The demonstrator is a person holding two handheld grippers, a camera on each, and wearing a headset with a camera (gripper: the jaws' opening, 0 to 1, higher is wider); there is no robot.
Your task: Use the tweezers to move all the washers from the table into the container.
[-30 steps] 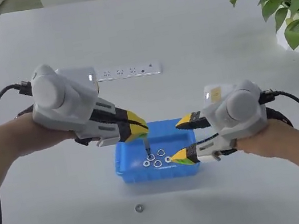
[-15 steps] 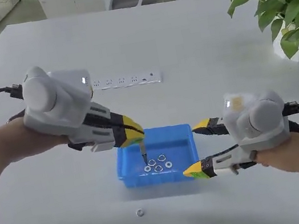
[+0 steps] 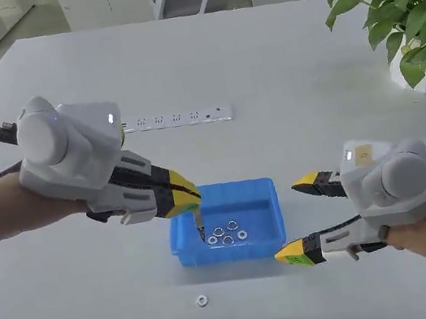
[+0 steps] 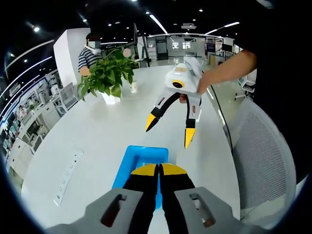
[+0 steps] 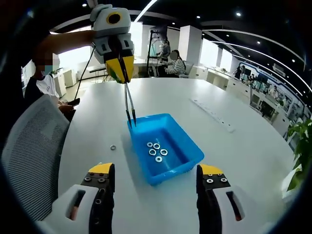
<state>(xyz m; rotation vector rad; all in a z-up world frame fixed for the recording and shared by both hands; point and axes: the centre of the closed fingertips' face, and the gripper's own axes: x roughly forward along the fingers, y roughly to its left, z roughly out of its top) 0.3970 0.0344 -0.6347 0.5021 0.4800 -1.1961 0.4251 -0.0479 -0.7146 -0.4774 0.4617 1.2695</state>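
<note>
One washer (image 3: 201, 299) on table (image 3: 309, 93), apart from left gripper (image 3: 190, 196) holding tweezers (image 3: 200, 224)

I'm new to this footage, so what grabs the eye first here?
The bright blue container with a cluster of washers inside. The left tongs hold thin tweezers over it; the right tongs gape open beside it. One lone washer lies on the table in front.

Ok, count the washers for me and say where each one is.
6. Five washers lie clustered on the floor of the blue container. One loose washer sits on the table outside its near wall. The tweezers could hide another.
</note>
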